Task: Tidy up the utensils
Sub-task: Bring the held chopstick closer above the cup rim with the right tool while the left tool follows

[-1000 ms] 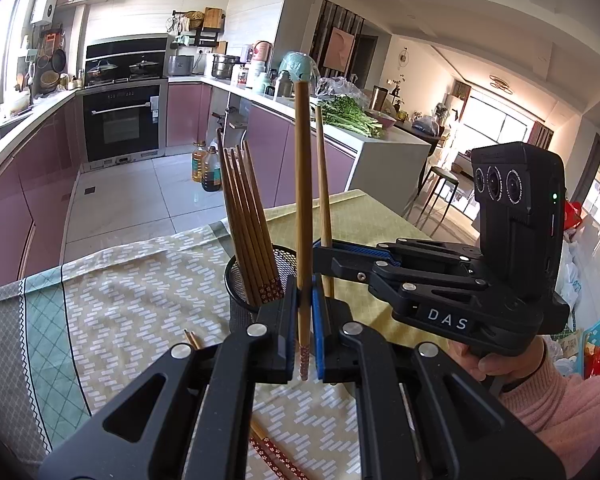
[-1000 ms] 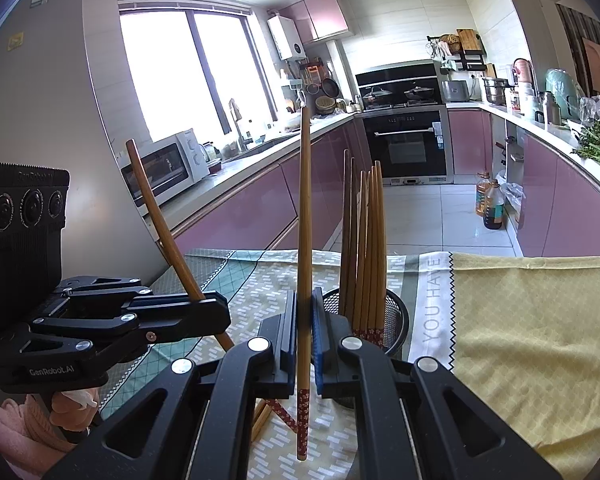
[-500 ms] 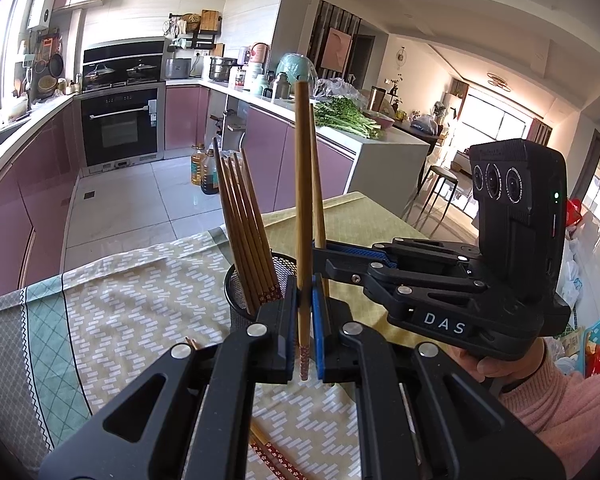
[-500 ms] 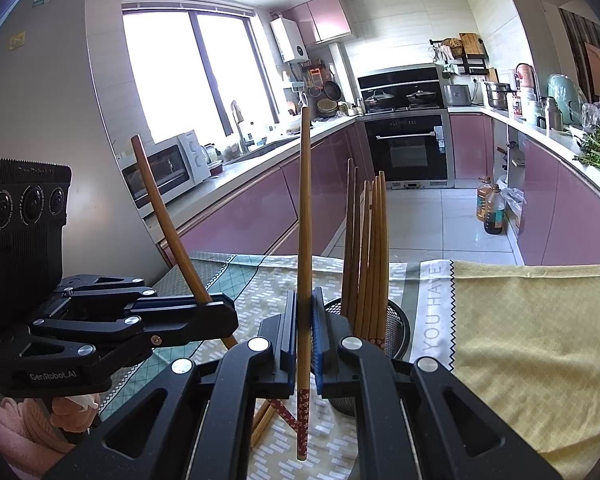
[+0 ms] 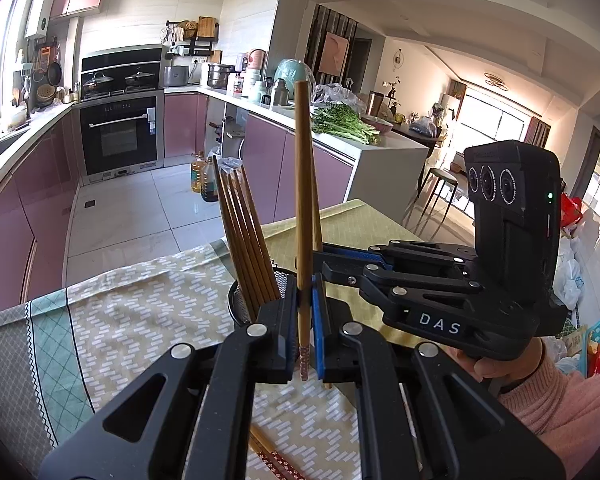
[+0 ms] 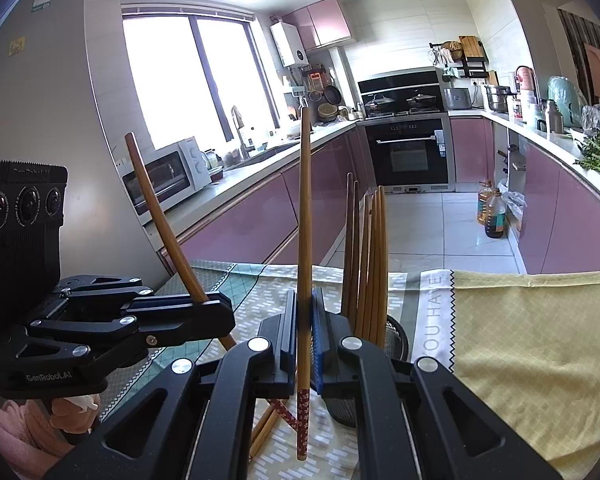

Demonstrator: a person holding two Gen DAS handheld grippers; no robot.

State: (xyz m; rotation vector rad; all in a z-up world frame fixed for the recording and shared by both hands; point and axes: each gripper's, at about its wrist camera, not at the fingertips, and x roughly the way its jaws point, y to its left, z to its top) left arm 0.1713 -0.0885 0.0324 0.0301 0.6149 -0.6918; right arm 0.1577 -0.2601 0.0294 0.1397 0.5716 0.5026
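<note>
In the left wrist view my left gripper [image 5: 305, 320] is shut on an upright wooden chopstick [image 5: 303, 200] with a red patterned tip. Just beyond it stands a black mesh holder [image 5: 236, 300] with several chopsticks [image 5: 244, 232] leaning in it. My right gripper [image 5: 320, 258] reaches in from the right, shut on a second chopstick [image 5: 317, 216] close behind mine. In the right wrist view the right gripper [image 6: 305, 320] clamps its chopstick [image 6: 305, 220] upright beside the holder [image 6: 398, 336]. The left gripper [image 6: 224, 314] at the left holds its tilted chopstick [image 6: 156, 216].
Loose chopsticks [image 6: 268, 420] lie on the patterned tablecloth [image 5: 140, 320] under the grippers, also seen as chopsticks [image 5: 272, 460] at the bottom edge. A yellow cloth [image 6: 520, 340] covers the table's right part. A hand in a pink sleeve [image 5: 560, 408] holds the right gripper. Kitchen counters lie beyond.
The left gripper has edged slightly toward the holder, so the right gripper's chopstick now stands almost directly behind its own. The right gripper has kept still. Both stay shut.
</note>
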